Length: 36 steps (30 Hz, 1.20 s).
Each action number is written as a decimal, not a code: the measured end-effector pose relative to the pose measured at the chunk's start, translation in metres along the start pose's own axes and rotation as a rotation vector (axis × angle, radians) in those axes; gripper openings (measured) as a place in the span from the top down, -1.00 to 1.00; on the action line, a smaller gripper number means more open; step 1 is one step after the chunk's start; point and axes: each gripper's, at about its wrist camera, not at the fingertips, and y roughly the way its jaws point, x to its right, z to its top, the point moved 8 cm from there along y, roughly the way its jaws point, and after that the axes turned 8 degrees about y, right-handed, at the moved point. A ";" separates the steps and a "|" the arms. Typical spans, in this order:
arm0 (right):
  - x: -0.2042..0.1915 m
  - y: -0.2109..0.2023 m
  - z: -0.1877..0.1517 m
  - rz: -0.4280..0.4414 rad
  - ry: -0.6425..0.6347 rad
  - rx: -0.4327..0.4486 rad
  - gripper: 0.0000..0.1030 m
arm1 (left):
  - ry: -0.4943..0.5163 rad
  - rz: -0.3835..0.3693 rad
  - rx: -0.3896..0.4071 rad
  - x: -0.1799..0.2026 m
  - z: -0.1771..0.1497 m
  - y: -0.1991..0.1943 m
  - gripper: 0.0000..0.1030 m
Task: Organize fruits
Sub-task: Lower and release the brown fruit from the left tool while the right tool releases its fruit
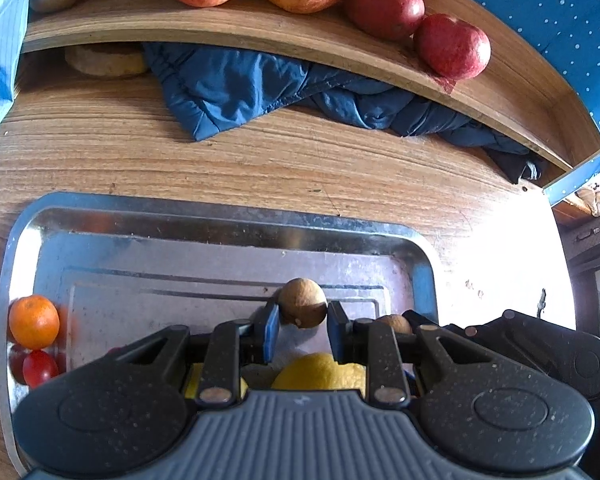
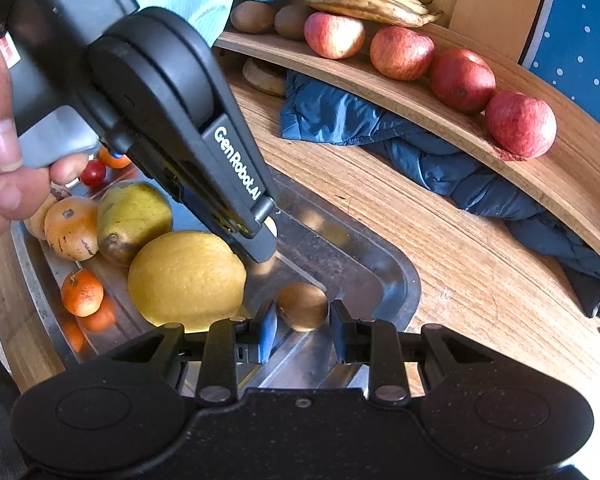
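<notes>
We see the lemon (image 1: 320, 372) only partly behind the left gripper's body; a round thing (image 1: 106, 60) under the shelf (image 1: 260, 36), perhaps bread, stays half hidden.

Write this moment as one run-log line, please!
left hand-held gripper: shut on kiwi | right hand-held gripper: shut on second kiwi | both: over metal tray | shelf: four apples

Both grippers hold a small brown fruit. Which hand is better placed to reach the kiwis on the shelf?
Probably left. The left gripper sits on the side of the kiwis; the right gripper would have to cross over it.
</notes>
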 end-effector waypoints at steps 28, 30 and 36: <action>0.016 -0.012 0.016 -0.105 0.122 0.051 -0.66 | 0.035 0.084 0.036 -0.012 0.008 -0.016 -0.60; 0.017 -0.015 0.017 -0.127 0.133 0.058 -0.77 | 0.053 0.094 0.044 -0.012 0.009 -0.018 -0.70; 0.015 -0.022 0.024 -0.189 0.162 0.086 -0.91 | 0.081 0.109 0.070 -0.017 0.010 -0.027 -0.87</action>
